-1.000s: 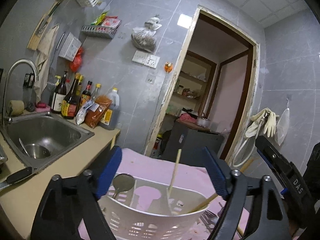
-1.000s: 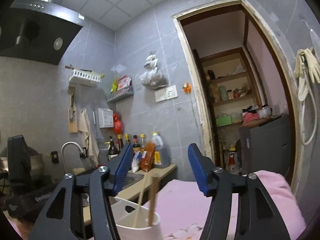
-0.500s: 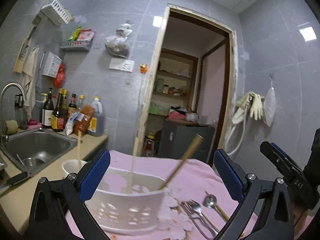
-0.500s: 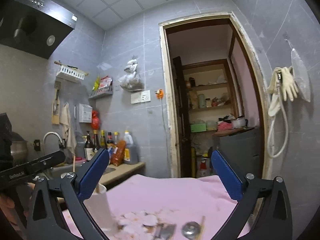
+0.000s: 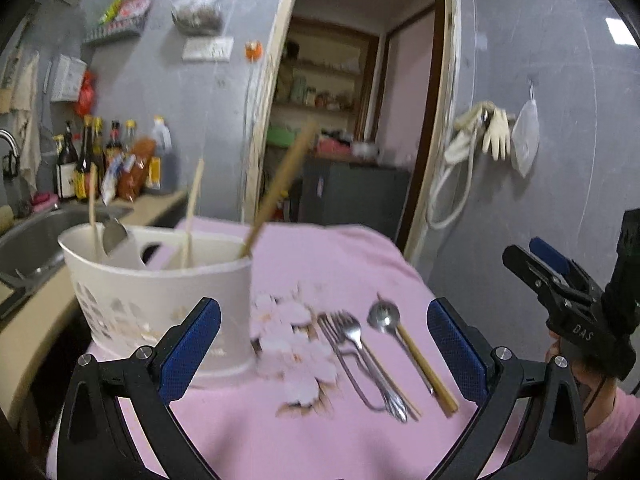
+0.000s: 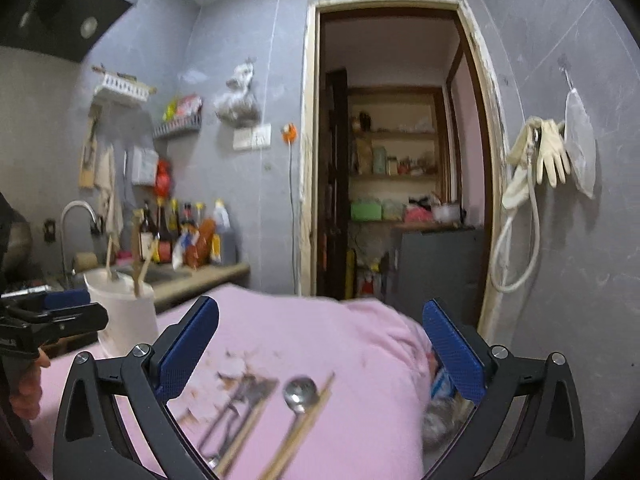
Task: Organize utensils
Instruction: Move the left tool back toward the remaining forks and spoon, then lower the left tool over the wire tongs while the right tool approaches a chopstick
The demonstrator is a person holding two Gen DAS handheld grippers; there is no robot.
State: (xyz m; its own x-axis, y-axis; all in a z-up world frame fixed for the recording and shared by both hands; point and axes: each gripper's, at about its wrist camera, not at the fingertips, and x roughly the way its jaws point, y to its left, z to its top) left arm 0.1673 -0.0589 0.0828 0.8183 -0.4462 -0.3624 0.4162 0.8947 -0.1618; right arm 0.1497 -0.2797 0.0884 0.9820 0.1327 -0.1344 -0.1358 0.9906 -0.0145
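Observation:
A white perforated utensil holder (image 5: pixel 160 300) stands at the left on the pink cloth (image 5: pixel 340 248), with chopsticks (image 5: pixel 280 184) and a metal spoon (image 5: pixel 112 236) in it. Forks (image 5: pixel 352 340), a spoon (image 5: pixel 384 316) and chopsticks (image 5: pixel 428 372) lie flat on the cloth to its right. My left gripper (image 5: pixel 324 340) hovers open above the cloth, with nothing between its blue pads. My right gripper (image 6: pixel 320 340) is open too, over the loose spoon (image 6: pixel 300 394), chopsticks (image 6: pixel 304 424) and forks (image 6: pixel 240 400). The holder (image 6: pixel 124 312) sits far left in the right wrist view.
A sink (image 5: pixel 24 248) and counter with sauce bottles (image 5: pixel 112 160) lie to the left. A doorway (image 5: pixel 352 120) with shelves opens behind the table. Rubber gloves and a hose (image 5: pixel 480 140) hang on the right wall. A person's hand (image 5: pixel 592 380) holds the right gripper.
Both grippers have opened wide and pulled back and down from the holder. The views swung right, bringing the loose cutlery on the cloth into sight.

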